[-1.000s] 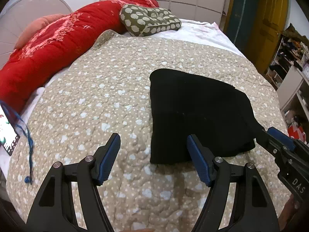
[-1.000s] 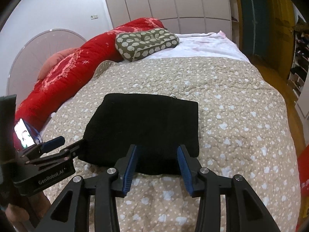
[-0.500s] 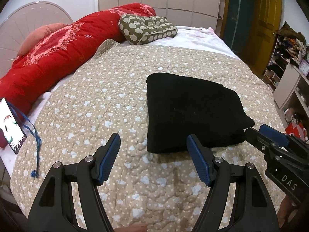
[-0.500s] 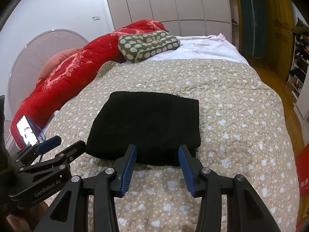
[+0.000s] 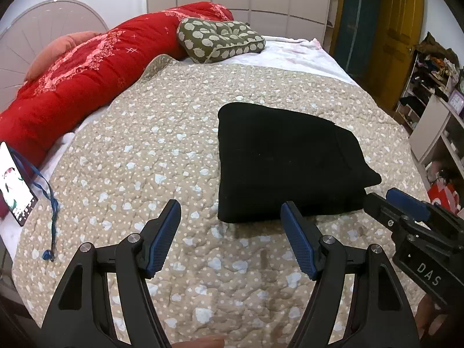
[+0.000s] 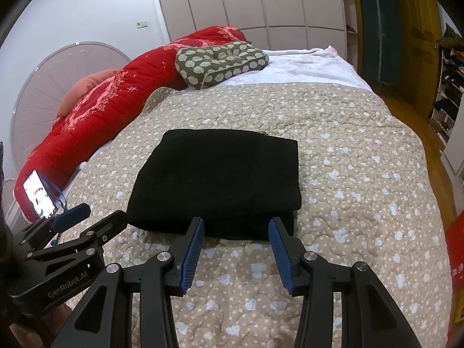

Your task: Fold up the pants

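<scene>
The black pants (image 5: 284, 162) lie folded into a flat rectangle on the beige quilt (image 5: 162, 150); they also show in the right wrist view (image 6: 220, 177). My left gripper (image 5: 230, 220) is open and empty, just short of the pants' near left corner. My right gripper (image 6: 236, 227) is open and empty, its tips at the pants' near edge, not holding them. The right gripper shows at the right edge of the left wrist view (image 5: 406, 214). The left gripper shows at the left of the right wrist view (image 6: 78, 226).
A red duvet (image 5: 87, 66) and a green patterned cushion (image 5: 220, 39) lie at the bed's far left. A phone with a blue lanyard (image 5: 16, 185) lies at the left edge. Shelves (image 5: 432, 107) and a yellow door (image 5: 397, 34) stand on the right.
Both grippers have drawn back from the folded pants toward the near edge of the bed and stayed open. The pants have not moved.
</scene>
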Available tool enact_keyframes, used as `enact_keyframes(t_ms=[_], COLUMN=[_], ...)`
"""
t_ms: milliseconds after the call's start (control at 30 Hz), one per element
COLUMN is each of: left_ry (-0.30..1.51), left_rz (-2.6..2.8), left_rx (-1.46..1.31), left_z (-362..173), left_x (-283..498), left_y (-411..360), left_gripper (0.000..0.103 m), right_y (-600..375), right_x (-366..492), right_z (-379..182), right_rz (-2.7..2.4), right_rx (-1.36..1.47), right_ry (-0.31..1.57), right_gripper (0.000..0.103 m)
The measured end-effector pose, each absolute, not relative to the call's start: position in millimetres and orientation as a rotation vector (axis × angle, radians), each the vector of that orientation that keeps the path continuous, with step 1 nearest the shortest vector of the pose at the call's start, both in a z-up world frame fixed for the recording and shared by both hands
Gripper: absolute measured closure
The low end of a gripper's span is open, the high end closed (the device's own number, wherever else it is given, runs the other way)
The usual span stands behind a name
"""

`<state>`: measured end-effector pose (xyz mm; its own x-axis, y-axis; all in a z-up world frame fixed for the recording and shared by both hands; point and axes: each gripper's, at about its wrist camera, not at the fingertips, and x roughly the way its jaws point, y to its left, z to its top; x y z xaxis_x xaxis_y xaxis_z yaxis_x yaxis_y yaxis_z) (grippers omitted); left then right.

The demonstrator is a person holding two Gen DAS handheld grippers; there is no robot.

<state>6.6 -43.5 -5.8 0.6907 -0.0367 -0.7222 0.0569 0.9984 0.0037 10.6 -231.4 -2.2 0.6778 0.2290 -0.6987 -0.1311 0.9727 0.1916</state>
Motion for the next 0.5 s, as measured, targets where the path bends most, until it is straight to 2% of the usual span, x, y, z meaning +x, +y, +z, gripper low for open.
enact_keyframes(t_ms=[500], left_ry=[0.81], left_rz=[-0.064], left_rx=[0.045], left_z=[-7.8], left_x=[7.8], left_y=[-47.8], left_gripper=[0.031], right_y=[-235.0], right_x=[12.9], right_z=[-8.5], right_rz=[0.206], right_rx=[0.155], right_ry=[0.822], right_gripper=[0.058])
